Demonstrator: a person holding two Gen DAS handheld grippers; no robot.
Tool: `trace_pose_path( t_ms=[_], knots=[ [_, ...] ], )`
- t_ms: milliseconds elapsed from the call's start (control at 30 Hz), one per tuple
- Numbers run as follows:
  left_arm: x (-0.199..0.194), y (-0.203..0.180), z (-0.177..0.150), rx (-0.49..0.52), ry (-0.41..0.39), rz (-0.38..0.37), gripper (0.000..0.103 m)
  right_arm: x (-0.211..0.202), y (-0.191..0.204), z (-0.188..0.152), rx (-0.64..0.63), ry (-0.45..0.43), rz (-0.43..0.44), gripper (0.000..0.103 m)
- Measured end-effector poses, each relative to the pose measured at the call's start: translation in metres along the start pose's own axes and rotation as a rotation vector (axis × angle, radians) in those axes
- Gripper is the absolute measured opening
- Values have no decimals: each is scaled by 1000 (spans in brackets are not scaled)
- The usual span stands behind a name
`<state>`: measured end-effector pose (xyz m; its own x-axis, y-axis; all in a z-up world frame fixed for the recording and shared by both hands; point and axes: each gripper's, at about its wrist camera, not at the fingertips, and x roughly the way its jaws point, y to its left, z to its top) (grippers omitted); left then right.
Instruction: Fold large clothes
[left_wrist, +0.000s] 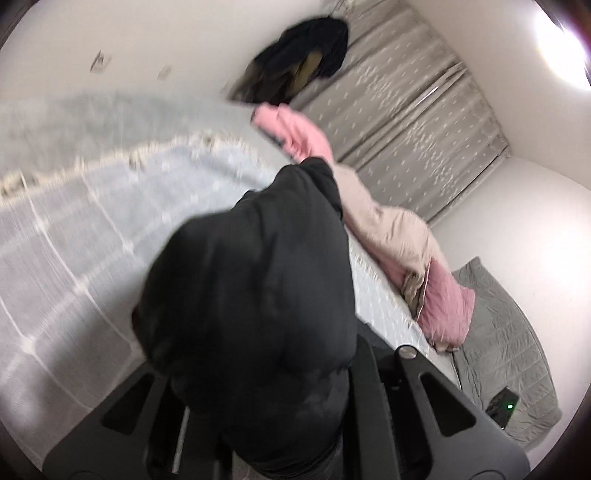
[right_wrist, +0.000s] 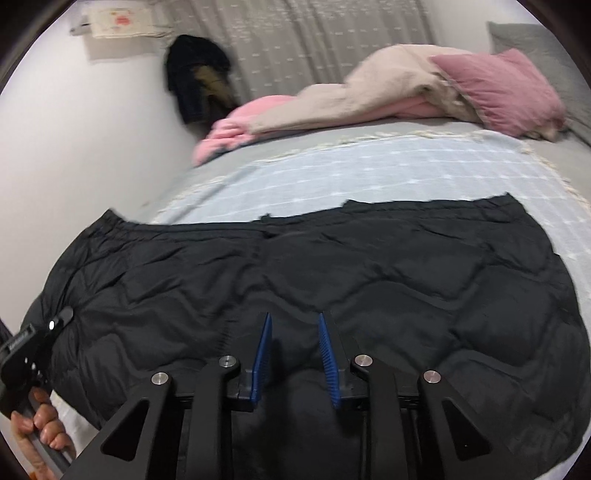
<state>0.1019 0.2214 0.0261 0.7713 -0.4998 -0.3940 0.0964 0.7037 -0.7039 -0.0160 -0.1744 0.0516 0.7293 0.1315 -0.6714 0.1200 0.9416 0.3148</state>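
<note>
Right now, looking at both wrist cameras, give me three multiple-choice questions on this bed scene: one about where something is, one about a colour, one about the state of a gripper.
1. Where does the black quilted jacket lie?
A. spread on the blue checked blanket
B. hung on the curtain
C. on the floor

2. What colour are the pads on the right gripper fingers?
A. red
B. blue
C. white

3. What is the left gripper doing?
A. open over bare bed
B. closed on black fabric
C. holding the pink pillow

Answers:
1 A, the right wrist view shows the jacket flat across the blanket.
2 B, both ribbed pads are blue.
3 B, in the left wrist view a bunch of the jacket rises from between its fingers and hides them.
</note>
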Motion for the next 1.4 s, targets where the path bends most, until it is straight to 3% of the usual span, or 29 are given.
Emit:
trace_pose_path(
  t_ms=[167,333,500,600,633,733,833,933,1000,1067,1200,1400],
  knots=[
    [-31,-27,8,103,-107,-91,14,45,35,-18,-62,148,132,21],
    [-29,-74,-4,200,-110,-220,14,75,51,-28,-120,173,153,21],
    [-10,-114,-21,251,-63,-342,16,74,17,-17,44,230,250,21],
    [2,-133,-36,293,-14,-396,18,56,-15,-2,150,207,289,33],
    [5,-139,-42,310,6,-412,18,45,-30,4,177,175,276,42],
    [13,-158,-64,376,69,-445,21,17,-64,14,216,95,234,57],
    [26,-171,-88,437,160,-468,24,-4,-99,20,272,50,197,61],
    [51,-182,-115,503,312,-479,34,-21,-139,23,349,13,146,63],
    [65,-189,-136,591,432,-465,49,-32,-171,20,426,-15,114,63],
    [79,-193,-169,771,537,-398,52,-39,-195,18,496,-36,97,63],
    [70,-198,-199,987,558,-387,68,-47,-231,13,627,-64,102,63],
    [40,-201,-183,987,635,-455,74,-57,-219,20,635,-118,283,63]
  ],
)
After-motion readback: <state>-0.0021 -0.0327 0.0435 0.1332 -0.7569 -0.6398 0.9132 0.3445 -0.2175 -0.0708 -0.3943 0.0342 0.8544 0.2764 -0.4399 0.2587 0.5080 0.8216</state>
